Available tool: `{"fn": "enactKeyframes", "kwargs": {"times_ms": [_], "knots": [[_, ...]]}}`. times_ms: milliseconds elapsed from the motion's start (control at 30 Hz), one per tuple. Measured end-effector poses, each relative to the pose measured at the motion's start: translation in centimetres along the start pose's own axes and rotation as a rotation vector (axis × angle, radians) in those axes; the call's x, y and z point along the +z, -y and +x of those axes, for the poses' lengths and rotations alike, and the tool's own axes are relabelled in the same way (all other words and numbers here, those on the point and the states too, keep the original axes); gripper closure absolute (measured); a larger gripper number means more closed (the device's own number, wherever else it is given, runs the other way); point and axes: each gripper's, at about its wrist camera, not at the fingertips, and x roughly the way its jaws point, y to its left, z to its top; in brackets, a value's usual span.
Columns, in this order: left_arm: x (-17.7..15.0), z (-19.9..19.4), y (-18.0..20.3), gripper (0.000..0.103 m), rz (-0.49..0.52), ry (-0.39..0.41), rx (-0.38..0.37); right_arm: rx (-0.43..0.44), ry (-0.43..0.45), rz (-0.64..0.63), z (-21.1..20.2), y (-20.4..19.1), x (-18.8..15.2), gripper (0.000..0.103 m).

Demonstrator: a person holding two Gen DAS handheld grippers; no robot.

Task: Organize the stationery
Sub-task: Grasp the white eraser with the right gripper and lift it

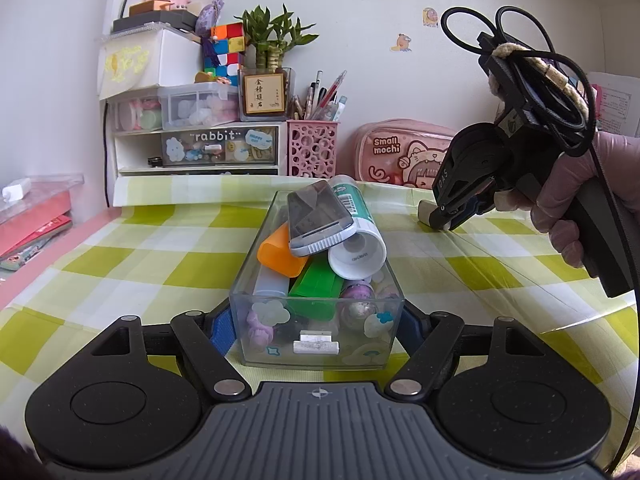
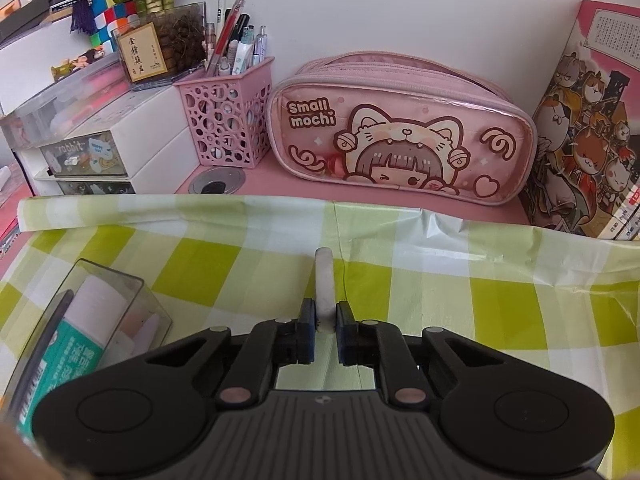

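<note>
Right gripper pinching a white eraser at mid-frame on the checked cloth

Pale, scuffed, standing on edge — its pads press both faces, likely to lift it; the left gripper clamps the clear box at lower centre — probably steadying it.

A white wall with small stickers backs a pink desk under checked cloth.

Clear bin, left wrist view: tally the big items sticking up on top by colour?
In the clear bin:
Orange: 1, cap
Green: 1, block
Grey: 1, flat case
White and teal: 1, tube
Total: 4. Smaller bits underneath are too jumbled to count.
</note>
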Motion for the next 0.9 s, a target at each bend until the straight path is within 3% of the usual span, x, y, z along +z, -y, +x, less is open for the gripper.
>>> {"fn": "enactKeyframes", "kwargs": {"times_ms": [333,733,900], "knots": [[-0.1,-0.1,0.0,0.028,0.003,0.010,0.003,0.078,-0.080,-0.003,-4.1,-0.5,-4.2,0.070],[-0.2,-0.3,0.2,0.028,0.011,0.027,0.016,0.161,-0.010,-0.115,-8.6,-1.4,-9.9,0.068],[-0.2,-0.3,0.2,0.028,0.011,0.028,0.016,0.162,0.088,-0.114,-9.2,-1.7,-11.9,0.046]]}}
